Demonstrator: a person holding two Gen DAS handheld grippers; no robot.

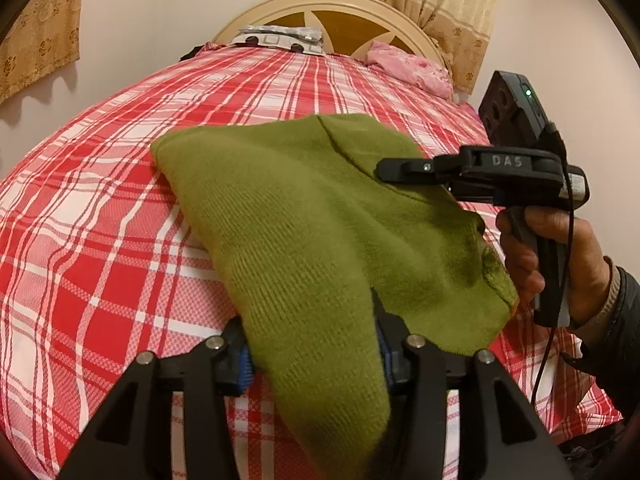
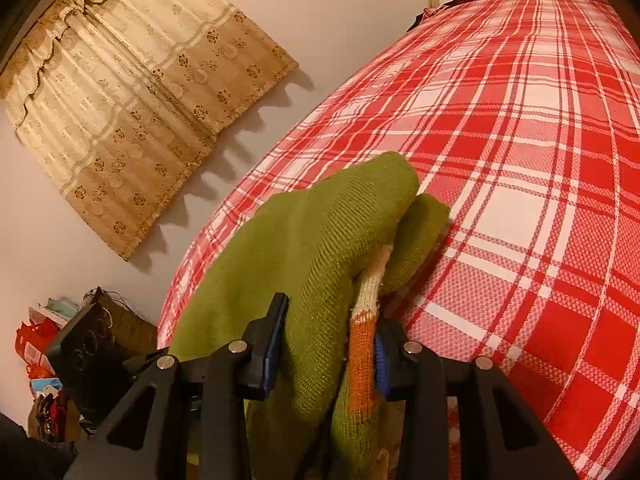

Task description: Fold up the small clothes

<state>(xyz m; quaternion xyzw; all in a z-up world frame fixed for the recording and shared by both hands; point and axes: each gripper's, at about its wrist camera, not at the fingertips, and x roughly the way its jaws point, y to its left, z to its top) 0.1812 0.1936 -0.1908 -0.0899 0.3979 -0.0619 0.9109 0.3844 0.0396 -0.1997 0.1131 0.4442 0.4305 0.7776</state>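
- The green knit top (image 1: 304, 216) lies on the bed (image 1: 100, 208), near its front edge. Part of it is lifted up off the red check sheet.
- The step in hand looks like a fold. Both grippers have cloth at the near end of the top, while the far end rests on the bed.
- The left gripper (image 1: 312, 360) has a green flap between its jaws. The jaws stand part way apart, and I cannot tell if the blue pads press on the cloth.
- The right gripper (image 2: 326, 344) has a thick bunch of green cloth between its jaws, along with a strip of orange and white knit (image 2: 366, 312). The jaws look clamped on the bunch, with the cloth filling the gap.
- In the left view, the right gripper is seen from the side, held by a hand (image 1: 560, 264), over the right part of the top.
- The top's long way runs from the front edge of the bed toward the headboard (image 1: 332, 12), leaning a little to the left. Its far rounded end points at the left side of the bed.
- Next move, I think: bring the held end forward over the flat part, keep both hands level, then lay it down smooth. If one side lets go too soon, the fold could end up crooked.
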